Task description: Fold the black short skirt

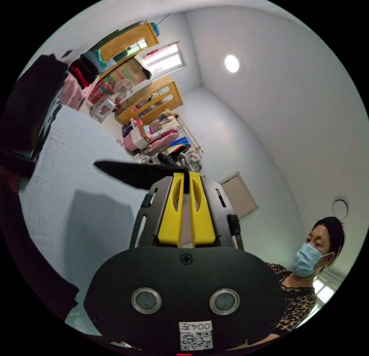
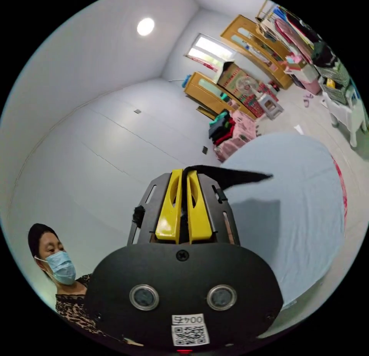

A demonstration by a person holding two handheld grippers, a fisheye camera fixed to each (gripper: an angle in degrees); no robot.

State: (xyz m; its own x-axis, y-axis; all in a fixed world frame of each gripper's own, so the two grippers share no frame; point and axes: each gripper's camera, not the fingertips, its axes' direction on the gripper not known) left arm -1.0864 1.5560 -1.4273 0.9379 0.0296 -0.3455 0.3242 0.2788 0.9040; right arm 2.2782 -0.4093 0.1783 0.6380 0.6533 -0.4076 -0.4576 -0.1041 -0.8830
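Observation:
The black short skirt (image 1: 134,172) hangs in the air above a light blue bed sheet (image 1: 69,160), seen edge-on as a thin dark strip. My left gripper (image 1: 186,176) has its yellow jaws shut on one end of it. In the right gripper view the skirt (image 2: 230,176) stretches out to the right from my right gripper (image 2: 185,172), whose yellow jaws are shut on its other end. The skirt throws a shadow (image 2: 255,221) on the sheet below. More black cloth (image 1: 30,110) fills the left edge of the left gripper view.
A person in a face mask (image 1: 307,258) stands behind the grippers. Wooden cabinets (image 2: 215,93), stacked clothes (image 2: 221,127), a clothes rack (image 1: 173,141) and boxes line the far walls. A white stool (image 2: 348,114) stands on the floor beside the bed.

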